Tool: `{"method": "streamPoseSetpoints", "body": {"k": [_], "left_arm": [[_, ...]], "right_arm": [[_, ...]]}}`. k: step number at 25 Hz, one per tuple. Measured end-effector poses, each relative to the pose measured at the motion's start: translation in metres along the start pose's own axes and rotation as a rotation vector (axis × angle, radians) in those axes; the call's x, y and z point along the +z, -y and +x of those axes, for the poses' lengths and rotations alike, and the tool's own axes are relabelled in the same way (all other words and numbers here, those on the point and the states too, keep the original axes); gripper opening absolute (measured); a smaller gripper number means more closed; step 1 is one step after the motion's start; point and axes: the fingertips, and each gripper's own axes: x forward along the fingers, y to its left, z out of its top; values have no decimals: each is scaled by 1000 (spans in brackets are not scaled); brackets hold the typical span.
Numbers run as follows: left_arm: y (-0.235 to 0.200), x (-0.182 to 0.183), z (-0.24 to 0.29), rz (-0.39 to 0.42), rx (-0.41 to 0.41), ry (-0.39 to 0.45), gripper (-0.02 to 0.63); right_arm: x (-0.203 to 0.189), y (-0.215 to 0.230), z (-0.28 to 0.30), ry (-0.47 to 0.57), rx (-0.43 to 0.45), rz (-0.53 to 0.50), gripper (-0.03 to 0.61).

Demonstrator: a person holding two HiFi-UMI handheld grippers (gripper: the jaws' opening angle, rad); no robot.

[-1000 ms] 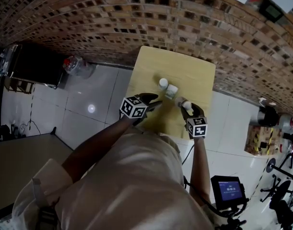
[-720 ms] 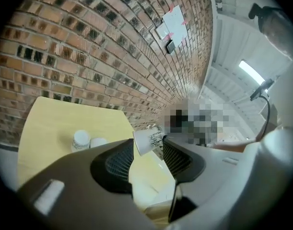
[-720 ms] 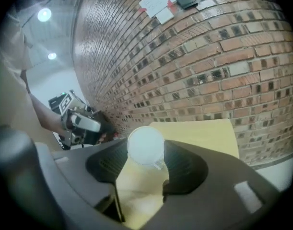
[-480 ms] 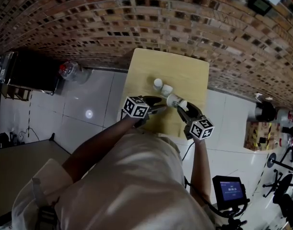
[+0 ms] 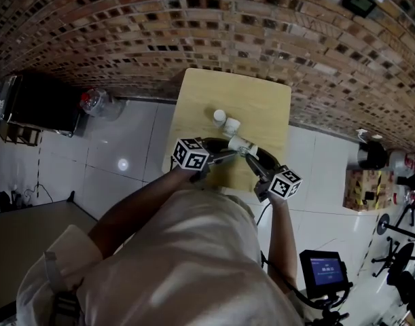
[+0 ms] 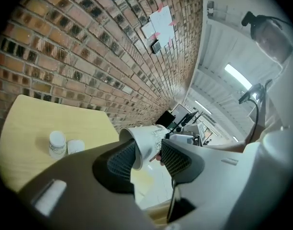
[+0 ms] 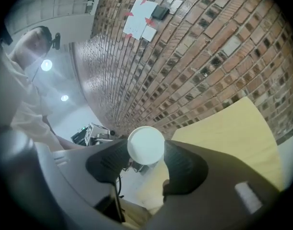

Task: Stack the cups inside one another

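Note:
A white paper cup (image 5: 240, 144) hangs on its side above the wooden table (image 5: 261, 114), between both grippers. My right gripper (image 5: 251, 153) is shut on it; in the right gripper view the cup's round white end (image 7: 146, 145) sits between the pads. My left gripper (image 5: 229, 151) meets it from the left. Its jaws have just been closing with the cup (image 6: 144, 140) between them, and both pads lie against the cup's sides. Two more white cups, one taller (image 5: 219, 116) and one shorter (image 5: 232, 125), stand together on the table further back.
A brick wall (image 5: 193, 32) runs behind the table. On the tiled floor to the left are a black cabinet (image 5: 37, 100) and a clear jug (image 5: 92, 100). A screen on a stand (image 5: 322, 269) is at the lower right.
The right gripper has lifted the cup away from the other two and tipped it sideways. The left gripper has moved right to meet it, so the two grippers now stand tip to tip.

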Motion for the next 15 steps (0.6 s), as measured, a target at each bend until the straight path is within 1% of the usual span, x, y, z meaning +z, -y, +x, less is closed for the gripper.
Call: {"method": "streamPoseSetpoints", "body": {"k": [2,3,7,11,13,15], "left_arm": [[0,1,-2,6,2,12,136],[1,1,-3,7,-4,15,124],[10,4,-5,7,-46,32,103],[18,5,-9,13,-65,44,86],[21,6,-12,30,-64,43,74],[23,6,-14,59,-59,36,59]], "right_arm": [[-1,-2,-2,16,16,31,240],[-2,-3,-3,22,25,47,239],[-8,-7,-7,24,87,105,232],[-10,-11,-8,-3,93,108,231],[-12,-10,-6,14,108,127,232],[-13,-7,-3,44,140,170,252]]}}
